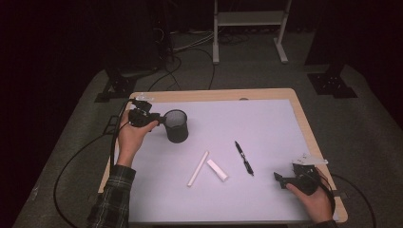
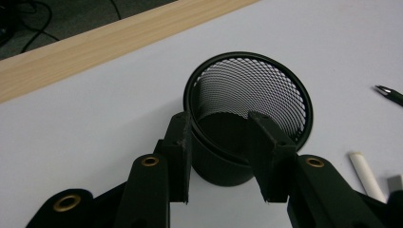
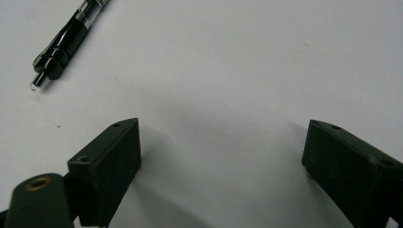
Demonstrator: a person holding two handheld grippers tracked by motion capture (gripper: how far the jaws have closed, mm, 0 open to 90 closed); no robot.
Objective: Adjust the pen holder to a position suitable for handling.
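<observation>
A black mesh cup [image 1: 176, 126] stands on the white mat at the left of the table. My left gripper [image 1: 159, 119] reaches it from the left. In the left gripper view the two jaws sit on either side of the cup's [image 2: 247, 95] lower wall and touch it; the cup is empty inside. A black pen [image 1: 244, 157] lies in the middle of the mat. My right gripper [image 1: 278, 178] rests low at the front right, jaws wide apart over bare mat [image 3: 221, 128], with the pen's end [image 3: 66, 40] off to its upper left.
Two white sticks lie between cup and pen: a long thin one [image 1: 198, 168] and a shorter, thicker one [image 1: 217, 169]. The mat covers a wooden table [image 1: 214, 94] whose edge shows along the back. A white stand [image 1: 249, 19] and cables are on the floor behind.
</observation>
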